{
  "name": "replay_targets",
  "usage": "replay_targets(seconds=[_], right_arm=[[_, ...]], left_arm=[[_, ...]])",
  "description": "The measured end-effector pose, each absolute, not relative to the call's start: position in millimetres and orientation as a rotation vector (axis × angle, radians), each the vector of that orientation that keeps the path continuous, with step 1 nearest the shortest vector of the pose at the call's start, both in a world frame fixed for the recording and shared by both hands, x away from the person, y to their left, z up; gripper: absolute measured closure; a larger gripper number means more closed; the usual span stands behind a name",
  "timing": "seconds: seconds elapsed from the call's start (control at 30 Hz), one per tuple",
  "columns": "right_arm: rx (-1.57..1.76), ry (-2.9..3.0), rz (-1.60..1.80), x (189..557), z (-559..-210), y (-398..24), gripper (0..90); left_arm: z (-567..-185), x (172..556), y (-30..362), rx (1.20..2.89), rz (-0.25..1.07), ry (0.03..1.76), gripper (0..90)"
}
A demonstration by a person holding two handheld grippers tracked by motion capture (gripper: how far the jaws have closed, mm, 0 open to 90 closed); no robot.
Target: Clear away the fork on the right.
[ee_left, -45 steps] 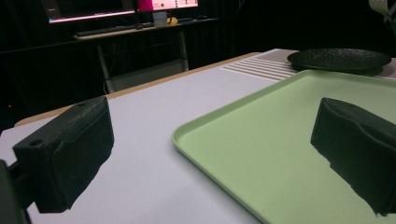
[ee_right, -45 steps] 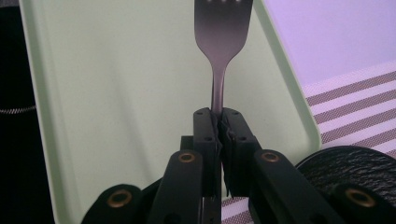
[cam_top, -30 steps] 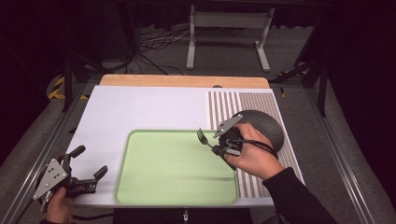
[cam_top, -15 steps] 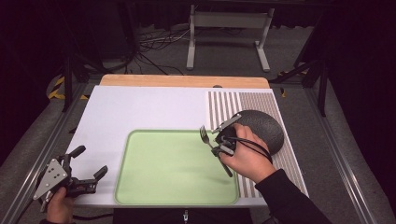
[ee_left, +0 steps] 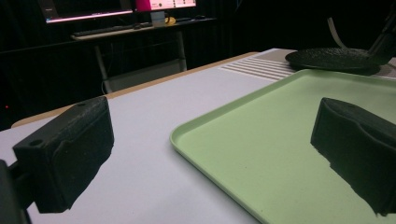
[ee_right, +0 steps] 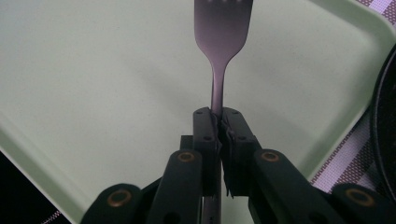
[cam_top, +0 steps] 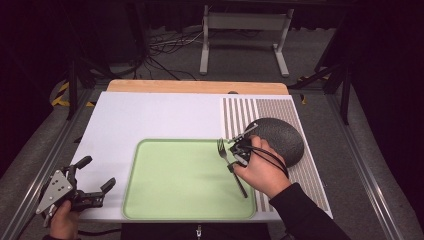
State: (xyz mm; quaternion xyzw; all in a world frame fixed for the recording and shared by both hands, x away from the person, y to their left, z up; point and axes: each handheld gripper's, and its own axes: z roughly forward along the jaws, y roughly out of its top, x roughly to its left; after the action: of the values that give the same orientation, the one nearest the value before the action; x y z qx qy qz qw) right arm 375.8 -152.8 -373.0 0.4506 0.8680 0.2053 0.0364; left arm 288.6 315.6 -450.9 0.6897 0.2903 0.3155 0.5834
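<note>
A metal fork (cam_top: pixel 231 165) is held over the right part of the light green tray (cam_top: pixel 185 200), tines toward the far side and handle toward the near edge. My right gripper (cam_top: pixel 239 150) is shut on it. The right gripper view has the black jaws (ee_right: pixel 219 122) pinched on the fork's neck (ee_right: pixel 223 37) above the tray's floor (ee_right: pixel 93 70). Whether the fork touches the tray I cannot tell. My left gripper (cam_top: pixel 96 173) is open and empty at the table's near left corner, beside the tray's left rim (ee_left: pixel 187 135), its wide-spread jaws framing that rim.
A dark round plate (cam_top: pixel 280 137) lies on a striped placemat (cam_top: pixel 240 112) just right of the tray, close behind my right hand; its edge (ee_right: pixel 385 116) is near the jaws. The white tabletop (cam_top: pixel 150 115) stretches to a wooden strip at the far edge.
My right hand has shifted slightly left, and the fork has turned so that its handle points toward the near edge. The left gripper has stayed still.
</note>
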Motion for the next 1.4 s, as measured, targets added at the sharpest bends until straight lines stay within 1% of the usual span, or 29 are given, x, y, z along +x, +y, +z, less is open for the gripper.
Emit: replay_targets(seconds=[0.3,0.83,1.4], right_arm=[[1.496,2.661,0.620,383.5,-389.3,-155.2,84.5],[1.551,2.660,0.580,390.8,-414.0,-155.9,84.1],[1.596,2.647,0.521,391.1,-418.4,-158.8,83.5]], left_arm=[[-450.8,288.7,315.4,1.611,0.735,0.677,0.0],[-450.8,288.6,315.5,1.611,0.735,0.676,0.0],[-451.0,288.8,315.4,1.609,0.733,0.679,0.0]])
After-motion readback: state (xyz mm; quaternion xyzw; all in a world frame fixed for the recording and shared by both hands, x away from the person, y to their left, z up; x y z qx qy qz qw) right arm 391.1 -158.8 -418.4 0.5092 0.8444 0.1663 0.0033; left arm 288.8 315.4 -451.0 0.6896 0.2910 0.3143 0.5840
